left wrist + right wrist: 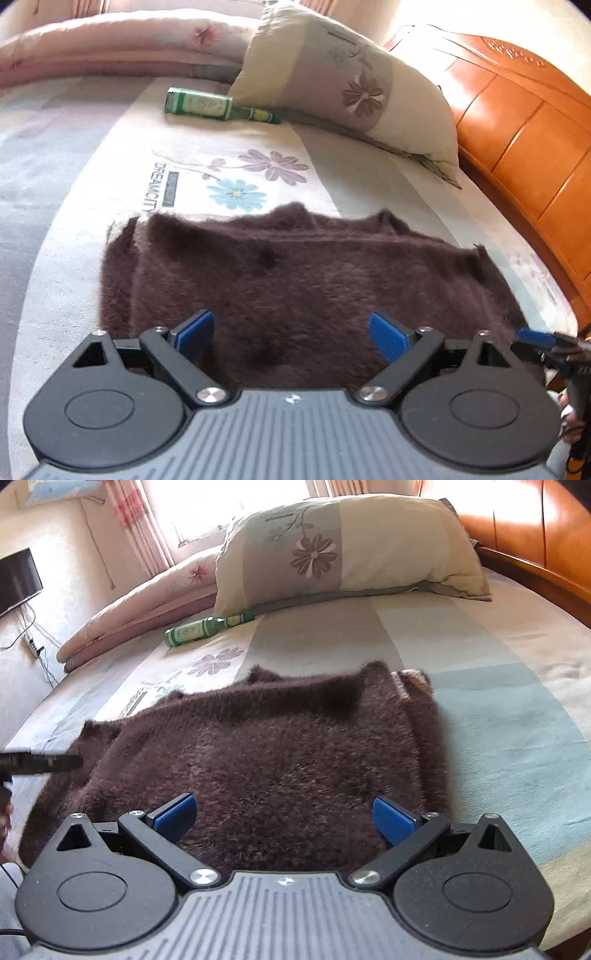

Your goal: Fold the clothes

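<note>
Left tool [291,334] and right tool [284,814] spread wide, empty, above brown sweater [258,753] lying partly folded on bed [498,709]. Risk: fuzzy layers slipping, fold skewing.

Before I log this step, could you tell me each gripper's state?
Left gripper: open, empty, above the brown sweater.
Right gripper: open, empty.
</note>
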